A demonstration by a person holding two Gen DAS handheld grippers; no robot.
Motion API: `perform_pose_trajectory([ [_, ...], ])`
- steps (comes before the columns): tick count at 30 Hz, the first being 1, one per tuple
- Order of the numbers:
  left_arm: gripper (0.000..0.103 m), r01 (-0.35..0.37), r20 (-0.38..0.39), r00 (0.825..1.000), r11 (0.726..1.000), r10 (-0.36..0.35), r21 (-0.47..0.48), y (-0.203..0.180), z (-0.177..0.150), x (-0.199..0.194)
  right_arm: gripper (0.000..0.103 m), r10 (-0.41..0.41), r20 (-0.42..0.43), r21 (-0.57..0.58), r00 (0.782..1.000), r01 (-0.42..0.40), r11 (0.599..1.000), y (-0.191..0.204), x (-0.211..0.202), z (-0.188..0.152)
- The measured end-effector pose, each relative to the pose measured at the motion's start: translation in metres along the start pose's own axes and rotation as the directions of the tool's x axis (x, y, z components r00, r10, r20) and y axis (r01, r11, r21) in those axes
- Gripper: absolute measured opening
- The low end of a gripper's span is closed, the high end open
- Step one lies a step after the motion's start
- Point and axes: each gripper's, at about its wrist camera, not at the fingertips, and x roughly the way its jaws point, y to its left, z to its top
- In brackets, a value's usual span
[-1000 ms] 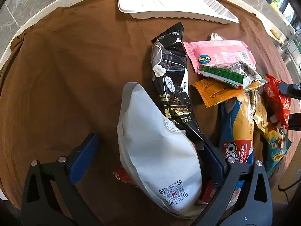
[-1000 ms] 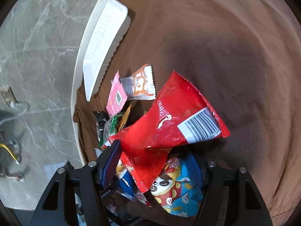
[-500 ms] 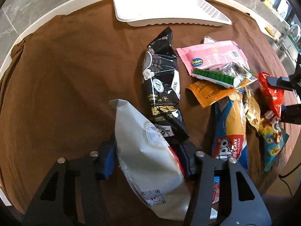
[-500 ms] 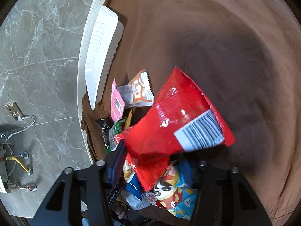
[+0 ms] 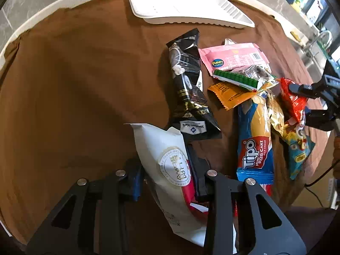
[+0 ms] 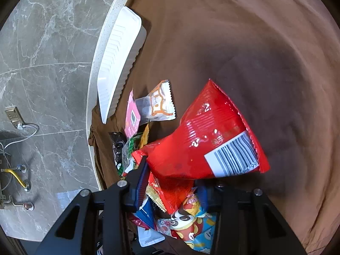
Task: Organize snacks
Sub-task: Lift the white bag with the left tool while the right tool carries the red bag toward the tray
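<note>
Two packets are being held at once: the white pouch (image 5: 172, 170) is sitting pinched between the nearly closed fingers of the left hand-held gripper (image 5: 167, 182), and the red bag (image 6: 204, 146) is being gripped by its lower corner in the right hand-held gripper (image 6: 172, 193), whose fingers are likewise drawn in tight on it. Around them the remaining snacks are lying in a loose heap on the brown cloth (image 5: 74, 85) covering the bench: a black packet (image 5: 187, 89), a pink packet (image 5: 231, 59), an orange sachet (image 5: 229, 95) and a blue roll-cake pack (image 5: 255, 146), several overlapping. Farther off, near the bench edge, a white tray (image 5: 182, 10) is waiting, well apart from both packets. Both grips are catching only an end of slippery film, so either packet could be sliding out while carried, and the red bag, hanging sideways, looks likeliest to twist free or snag the heap beneath it
</note>
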Motion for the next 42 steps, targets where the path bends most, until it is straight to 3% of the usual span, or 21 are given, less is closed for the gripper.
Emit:
perform_pose_trajectory([
  [19, 0.029, 0.082, 0.011, 0.997, 0.997, -0.082, -0.014, 0.022, 0.002, -0.024, 0.041, -0.006, -0.012, -0.068, 1.000, 0.005, 0.998, 0.005, 0.004, 0.003],
  [26, 0.029, 0.081, 0.001, 0.997, 0.997, -0.081, -0.009, 0.022, 0.004, -0.027, 0.053, 0.020, -0.057, -0.010, 0.998, -0.021, 1.000, 0.000, 0.010, 0.008],
  [31, 0.029, 0.090, -0.009, 0.996, 0.996, -0.091, -0.018, 0.024, 0.003, -0.025, 0.046, 0.026, -0.049, 0.025, 0.998, -0.025, 0.999, -0.004, 0.008, 0.009],
  [37, 0.030, 0.134, -0.070, 0.988, 0.987, -0.140, -0.088, 0.037, -0.003, -0.017, 0.048, 0.056, -0.059, 0.064, 0.997, -0.053, 0.997, -0.009, 0.007, 0.010],
  [42, 0.030, 0.146, -0.070, 0.985, 0.975, -0.159, -0.165, 0.048, -0.007, -0.016, 0.048, 0.071, -0.061, 0.077, 0.996, -0.066, 0.995, -0.011, 0.008, 0.009],
])
